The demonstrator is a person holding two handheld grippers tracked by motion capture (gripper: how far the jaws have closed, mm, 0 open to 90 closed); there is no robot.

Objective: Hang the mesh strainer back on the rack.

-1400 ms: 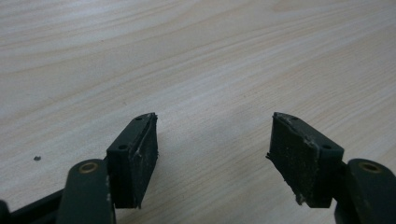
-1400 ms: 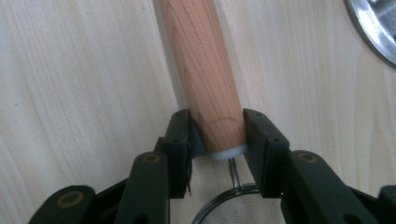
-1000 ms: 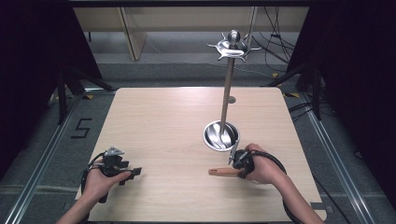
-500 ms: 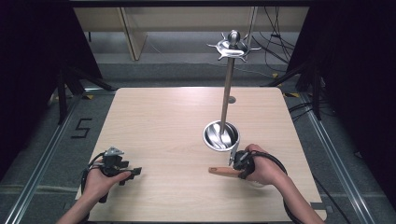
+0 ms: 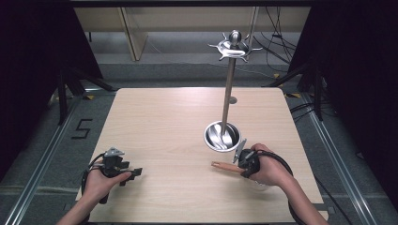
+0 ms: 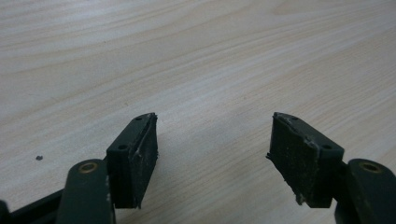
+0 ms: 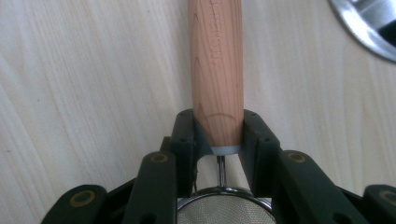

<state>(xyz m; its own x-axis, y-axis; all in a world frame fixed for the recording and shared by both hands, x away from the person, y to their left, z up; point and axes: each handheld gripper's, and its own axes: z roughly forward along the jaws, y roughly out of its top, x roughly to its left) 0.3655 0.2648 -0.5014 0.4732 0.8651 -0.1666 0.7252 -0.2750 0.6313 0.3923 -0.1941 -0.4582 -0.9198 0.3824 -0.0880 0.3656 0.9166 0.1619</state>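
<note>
A small mesh strainer with a wooden handle [image 5: 224, 166] lies near the table's front right, its handle pointing left. My right gripper [image 5: 244, 165] is shut on that handle [image 7: 217, 60] near its metal end, with both pads pressing on the wood. Its jaws have just been closing on it. The strainer's mesh bowl [image 7: 224, 207] sits just behind the right gripper [image 7: 218, 126]. My left gripper [image 5: 133, 172] rests at the front left, and in its own view the left gripper [image 6: 212, 154] stands open over bare wood.
A steel cup [image 5: 210, 140] holding spoons stands just beyond the right hand. A tall pole rises from it to a crown of hooks [image 5: 233, 47]. The cup's rim [image 7: 359, 28] shows at the upper right of the right gripper view. The wooden table [image 5: 164, 126] lies between the hands.
The right hand has shifted only slightly around the wooden handle. The left hand and its gripper have kept still.
</note>
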